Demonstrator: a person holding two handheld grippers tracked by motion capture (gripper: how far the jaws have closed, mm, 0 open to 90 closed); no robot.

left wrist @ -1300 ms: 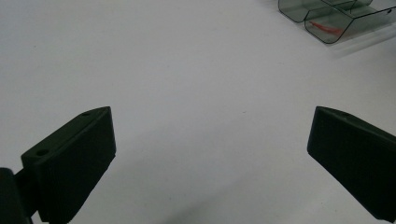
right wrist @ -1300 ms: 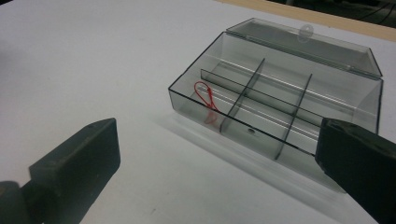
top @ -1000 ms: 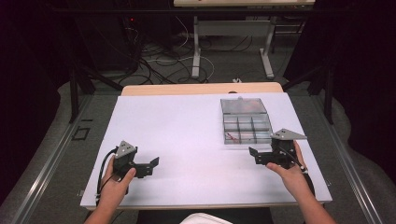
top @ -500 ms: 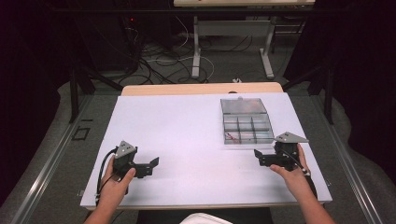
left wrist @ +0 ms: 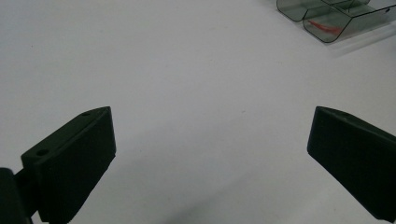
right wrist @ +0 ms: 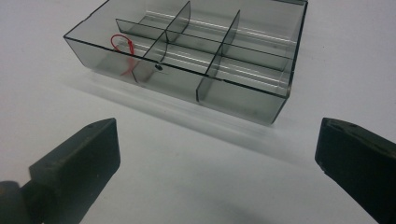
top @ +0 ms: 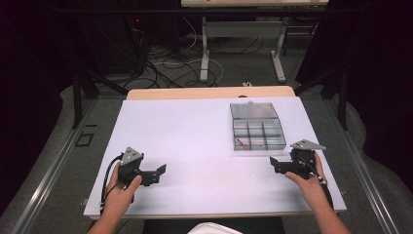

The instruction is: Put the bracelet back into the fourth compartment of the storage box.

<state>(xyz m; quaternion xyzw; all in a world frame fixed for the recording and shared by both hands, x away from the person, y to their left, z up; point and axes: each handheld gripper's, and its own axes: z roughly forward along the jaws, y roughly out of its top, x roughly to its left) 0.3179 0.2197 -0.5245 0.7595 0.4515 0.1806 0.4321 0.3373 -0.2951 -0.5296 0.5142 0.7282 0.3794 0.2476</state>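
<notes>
- The table point(top: 195, 126) carries a white sheet with plenty of bare surface between your hands, so either side has room to work without crowding the other.
- The clear divided box point(top: 257, 127) lies flat on the right half of the sheet, toward the far edge, its lid folded back away from you; that leaves every compartment open from above, which looks like the reason for setting it that way.
- Your right gripper point(top: 281, 165) sits low over the sheet just beside the box's near right corner, jaws spread wide with nothing between them. In the right gripper view the box point(right wrist: 187, 56) lies straight ahead between the jaws, so this hand seems the one lined up to work on it.
- Your left gripper point(top: 157, 173) rests well apart from the box at the near left, jaws also wide apart and empty (parked, as far as I can judge).
- A small red looped tie point(right wrist: 122, 45) lies in the box's near left compartment, seen from your side; it appears to be the only item inside.
</notes>
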